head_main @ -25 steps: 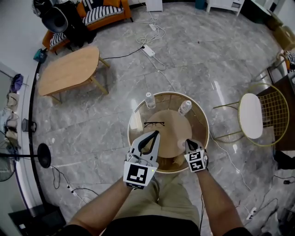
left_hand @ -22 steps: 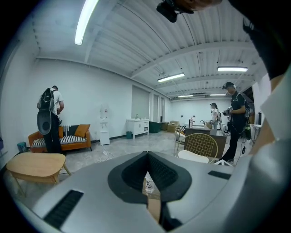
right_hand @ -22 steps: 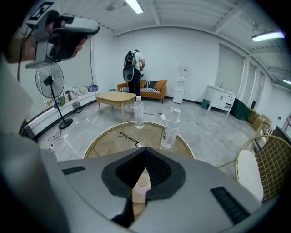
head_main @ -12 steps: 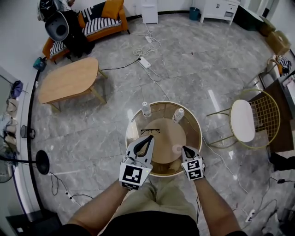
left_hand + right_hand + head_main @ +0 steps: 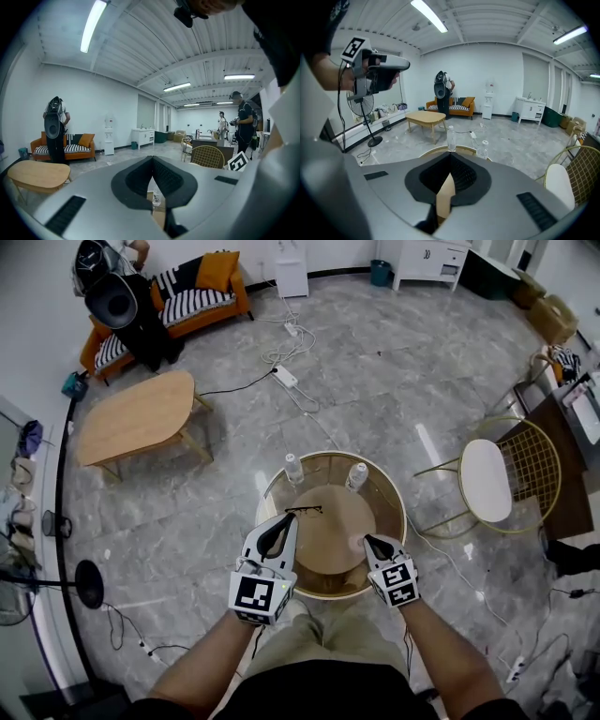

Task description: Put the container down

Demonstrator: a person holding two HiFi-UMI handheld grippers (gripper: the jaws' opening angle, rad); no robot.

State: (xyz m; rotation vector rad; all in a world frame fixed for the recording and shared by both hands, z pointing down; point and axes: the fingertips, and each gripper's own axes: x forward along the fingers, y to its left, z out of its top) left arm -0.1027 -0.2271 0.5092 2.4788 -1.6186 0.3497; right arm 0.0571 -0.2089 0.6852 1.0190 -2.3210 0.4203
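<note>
Two clear water bottles stand at the far edge of a round, gold-rimmed table with a tan top. A pair of dark glasses lies near its middle. A faint pale round thing sits on the top by my right gripper; I cannot tell what it is. My left gripper hangs above the table's near left, shut and empty. My right gripper hangs above the near right, shut, nothing held. In the right gripper view both bottles show beyond the closed jaws. The left gripper view shows shut jaws.
A wooden coffee table stands at the left, an orange striped sofa behind it. A gold wire chair with a white seat is at the right. Cables and a power strip lie on the marble floor. A fan base stands at the near left.
The head view has risen, so the table looks smaller. Both grippers have lifted up away from the tabletop, staying shut and empty.
</note>
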